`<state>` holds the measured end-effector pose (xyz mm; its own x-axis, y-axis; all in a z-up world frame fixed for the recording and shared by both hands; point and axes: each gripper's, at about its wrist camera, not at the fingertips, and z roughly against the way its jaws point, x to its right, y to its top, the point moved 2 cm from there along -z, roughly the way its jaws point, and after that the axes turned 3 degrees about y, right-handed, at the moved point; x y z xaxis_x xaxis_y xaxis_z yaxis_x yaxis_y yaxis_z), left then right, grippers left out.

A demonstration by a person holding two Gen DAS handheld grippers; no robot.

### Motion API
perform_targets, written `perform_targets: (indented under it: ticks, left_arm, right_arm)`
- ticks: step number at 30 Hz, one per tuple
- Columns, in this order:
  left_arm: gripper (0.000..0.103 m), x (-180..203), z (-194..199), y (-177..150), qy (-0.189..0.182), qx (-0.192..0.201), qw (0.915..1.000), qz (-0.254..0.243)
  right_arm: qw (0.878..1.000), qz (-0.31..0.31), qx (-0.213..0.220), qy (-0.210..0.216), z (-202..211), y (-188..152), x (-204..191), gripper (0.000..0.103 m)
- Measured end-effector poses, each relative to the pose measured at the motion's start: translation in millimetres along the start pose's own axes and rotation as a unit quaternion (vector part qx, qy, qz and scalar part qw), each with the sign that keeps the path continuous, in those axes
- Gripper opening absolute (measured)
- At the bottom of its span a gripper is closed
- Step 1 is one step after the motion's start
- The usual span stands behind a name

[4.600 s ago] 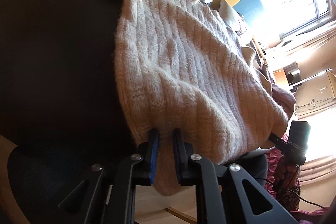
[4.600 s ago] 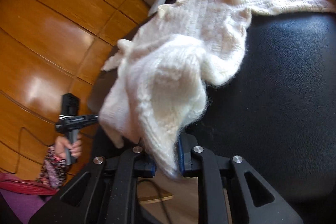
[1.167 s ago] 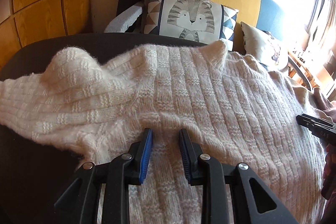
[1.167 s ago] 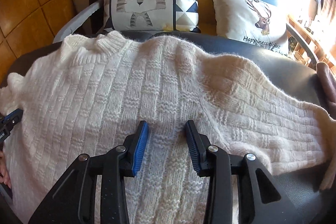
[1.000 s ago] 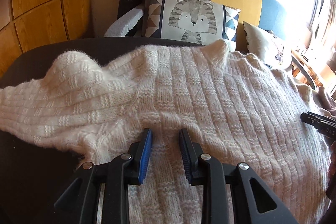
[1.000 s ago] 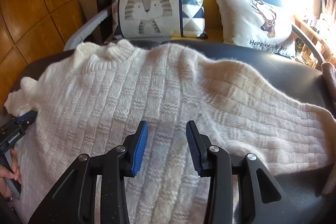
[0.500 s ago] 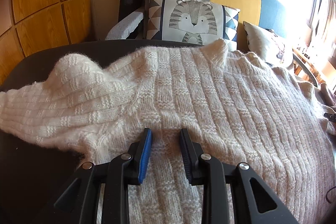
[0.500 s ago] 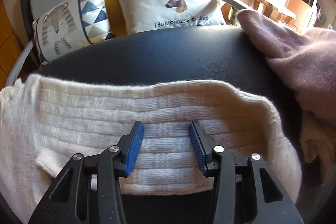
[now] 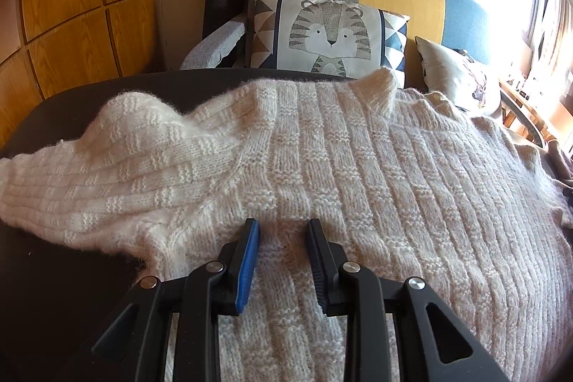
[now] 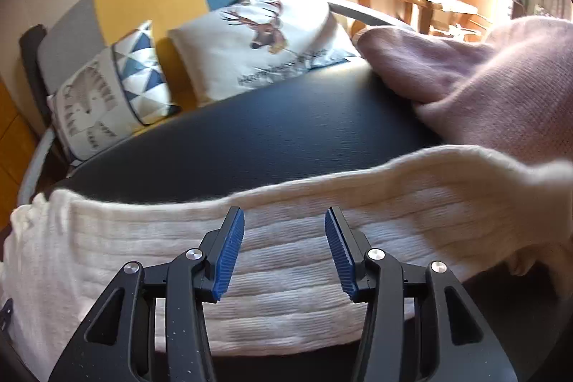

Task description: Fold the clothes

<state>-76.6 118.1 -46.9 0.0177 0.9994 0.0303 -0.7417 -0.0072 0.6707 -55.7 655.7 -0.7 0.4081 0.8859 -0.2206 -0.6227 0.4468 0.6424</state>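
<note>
A cream ribbed knit sweater lies spread flat on a black round table, its collar toward the sofa. Its left sleeve stretches out to the left. My left gripper sits low over the sweater's body near the left armpit. It is open, with knit showing between its blue pads. In the right wrist view the right sleeve lies across the black table. My right gripper hangs over the middle of that sleeve, open wide and gripping nothing.
A pink knit garment is heaped on the table's right side, touching the sleeve's cuff end. Behind the table is a sofa with a tiger cushion and a deer cushion. Wooden wall panels are at the left.
The right gripper swung right, off the sweater's body and over the right sleeve, with its jaws a little wider. The left gripper stayed put. Earlier both grippers held the sweater; now it lies flat.
</note>
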Motion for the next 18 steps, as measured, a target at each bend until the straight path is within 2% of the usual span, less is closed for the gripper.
perform_targets:
  ticks: [3,5,7,9,12,18]
  left_arm:
    - [0.028,-0.4,0.0,-0.2,0.001,0.001,1.0,-0.001]
    - [0.028,-0.5,0.1,0.0,0.0,0.001,1.0,0.0]
    - [0.028,-1.2,0.2,-0.4,-0.003,0.001,1.0,0.001]
    - [0.028,-1.9,-0.3,-0.3,-0.004,0.001,1.0,0.003]
    - [0.028,-2.6,-1.0,-0.1,-0.006,0.002,1.0,0.004]
    - [0.028,-3.8,-2.1,-0.4,-0.007,0.003,1.0,0.005]
  right_arm:
    - [0.997,0.053,-0.009,0.062,-2.9,-13.5,-57.5,0.05]
    - [0.992,0.09,-0.018,0.082,-11.8,-20.0,-94.0,0.05]
    - [0.989,0.121,-0.03,0.084,-24.4,-24.6,-125.1,0.05]
    - [0.986,0.146,-0.041,0.063,-39.3,-29.5,-145.0,0.051]
    - [0.985,0.164,-0.036,0.024,-47.9,-30.0,-151.5,0.058]
    - [0.991,0.122,-0.04,0.035,-44.0,-22.0,-131.3,0.06]
